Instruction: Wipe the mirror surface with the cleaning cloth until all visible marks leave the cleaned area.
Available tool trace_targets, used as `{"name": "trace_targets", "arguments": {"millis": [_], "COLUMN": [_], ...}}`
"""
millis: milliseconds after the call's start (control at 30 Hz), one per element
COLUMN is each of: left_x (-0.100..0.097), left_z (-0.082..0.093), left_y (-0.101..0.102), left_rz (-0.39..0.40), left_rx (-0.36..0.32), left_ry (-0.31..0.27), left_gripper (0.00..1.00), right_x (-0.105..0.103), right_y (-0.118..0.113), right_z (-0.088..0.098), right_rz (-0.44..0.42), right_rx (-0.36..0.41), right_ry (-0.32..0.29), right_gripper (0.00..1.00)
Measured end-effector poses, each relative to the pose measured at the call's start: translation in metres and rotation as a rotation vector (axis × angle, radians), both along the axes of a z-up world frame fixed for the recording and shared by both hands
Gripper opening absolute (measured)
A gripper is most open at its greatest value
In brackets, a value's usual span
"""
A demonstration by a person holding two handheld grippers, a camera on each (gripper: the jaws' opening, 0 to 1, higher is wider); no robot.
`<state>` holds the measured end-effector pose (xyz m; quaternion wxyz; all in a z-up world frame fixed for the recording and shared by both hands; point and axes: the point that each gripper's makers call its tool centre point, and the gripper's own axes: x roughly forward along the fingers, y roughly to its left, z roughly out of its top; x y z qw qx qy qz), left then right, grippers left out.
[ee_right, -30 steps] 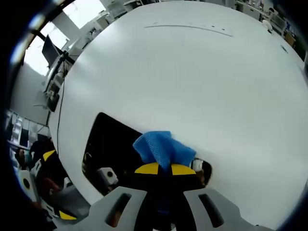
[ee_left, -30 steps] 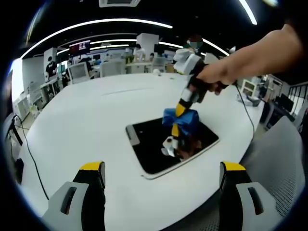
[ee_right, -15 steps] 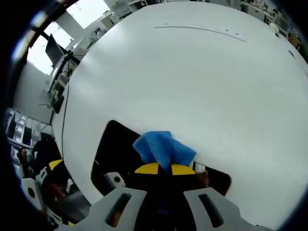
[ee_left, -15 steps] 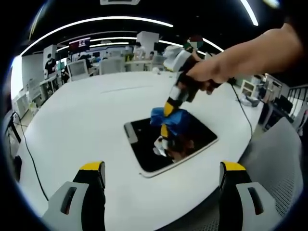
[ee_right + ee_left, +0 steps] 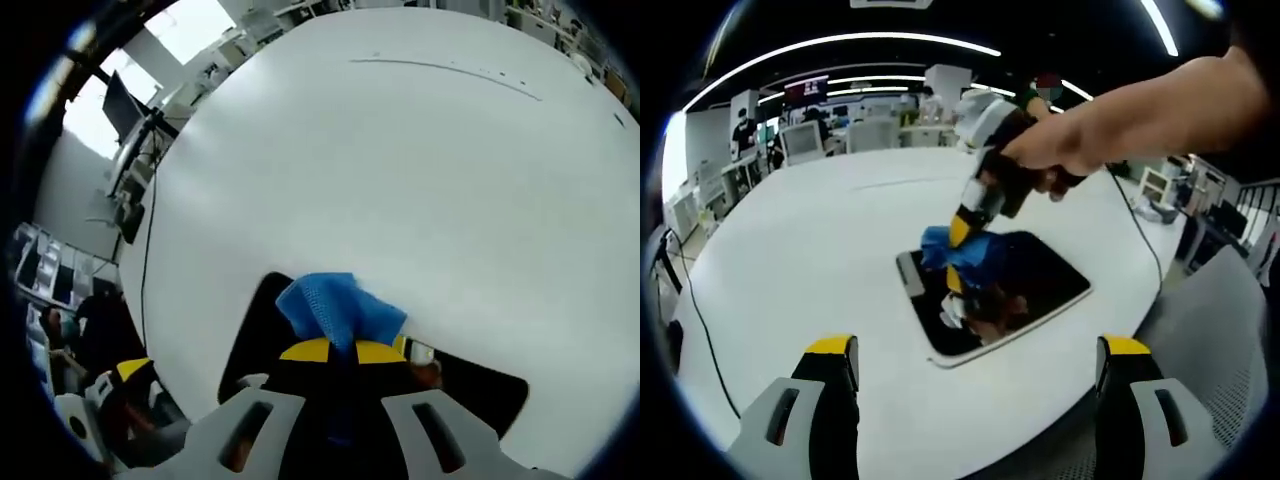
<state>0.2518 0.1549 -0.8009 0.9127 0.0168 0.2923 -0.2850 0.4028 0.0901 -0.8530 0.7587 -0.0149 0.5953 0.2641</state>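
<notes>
A dark rectangular mirror with a pale rim lies flat on the white round table. In the left gripper view a person's hand holds my right gripper down on the mirror's left part, shut on a blue cleaning cloth. The right gripper view has the blue cloth bunched between the yellow-tipped jaws of that gripper, pressed near the mirror's edge. My left gripper hovers apart at the near table edge, jaws wide open and holding nothing.
Office desks, monitors and people stand beyond the table's far side. A cable runs off the table's left edge. A grey chair back is at the right. Bare white tabletop spreads beyond the mirror.
My right gripper has slid the cloth leftward across the mirror, from its middle toward its left end. The left gripper has stayed still.
</notes>
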Motion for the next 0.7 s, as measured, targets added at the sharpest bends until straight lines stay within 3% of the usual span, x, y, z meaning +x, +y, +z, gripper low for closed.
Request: {"name": "trace_targets", "arguments": {"millis": [700], "left_x": [0.000], "left_z": [-0.007], "left_y": [-0.001], "left_rz": [-0.010], "left_rx": [0.008], "left_ry": [0.016], "left_gripper": [0.99], "right_x": [0.005], "right_y": [0.049], "right_z": [0.001], "right_rz": [0.049], "right_rx": [0.018], "right_ry": [-0.011], "right_gripper": [0.01]}}
